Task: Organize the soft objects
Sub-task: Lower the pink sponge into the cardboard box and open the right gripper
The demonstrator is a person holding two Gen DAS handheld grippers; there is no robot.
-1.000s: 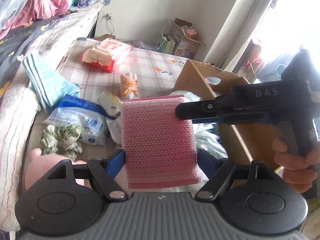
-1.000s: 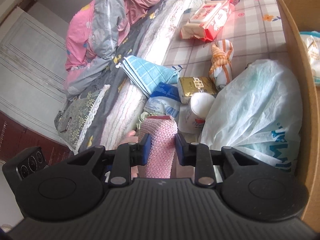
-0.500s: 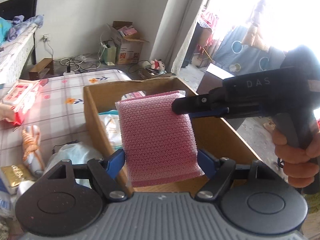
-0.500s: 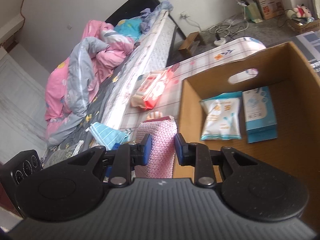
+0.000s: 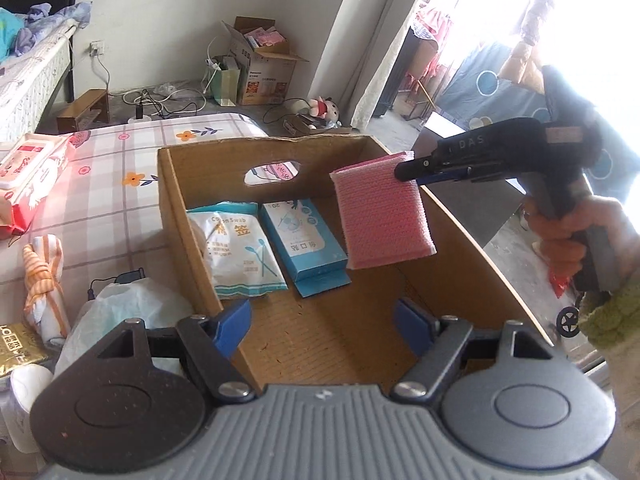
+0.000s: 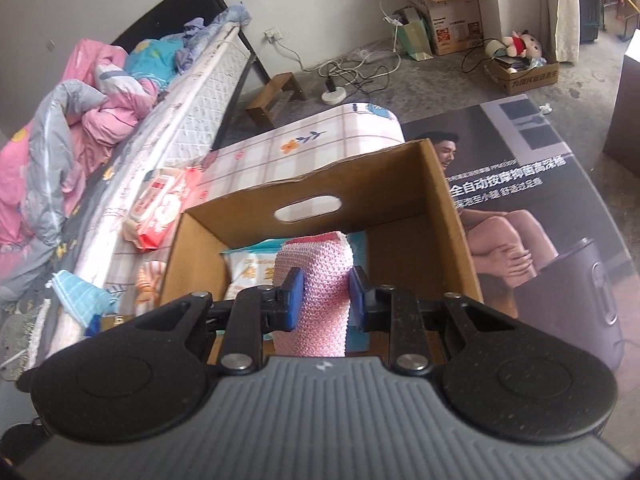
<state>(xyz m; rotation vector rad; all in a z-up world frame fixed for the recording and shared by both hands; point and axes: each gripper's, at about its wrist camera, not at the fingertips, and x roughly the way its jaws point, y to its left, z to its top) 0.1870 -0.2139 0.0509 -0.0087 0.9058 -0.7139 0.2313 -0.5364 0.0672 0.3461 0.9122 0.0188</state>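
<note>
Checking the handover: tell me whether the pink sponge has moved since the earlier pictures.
Yes. The pink sponge, pinched by the right gripper, has left the left gripper, whose jaws now stand open and empty, and hangs farther away over the cardboard box.

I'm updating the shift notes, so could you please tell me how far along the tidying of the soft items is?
Done: a cotton swab pack and a blue box lie in the cardboard box. In hand: the right gripper holds the pink sponge above the box; the left gripper is open and empty. Left: the striped cloth, wipes pack and white bag outside.
</note>
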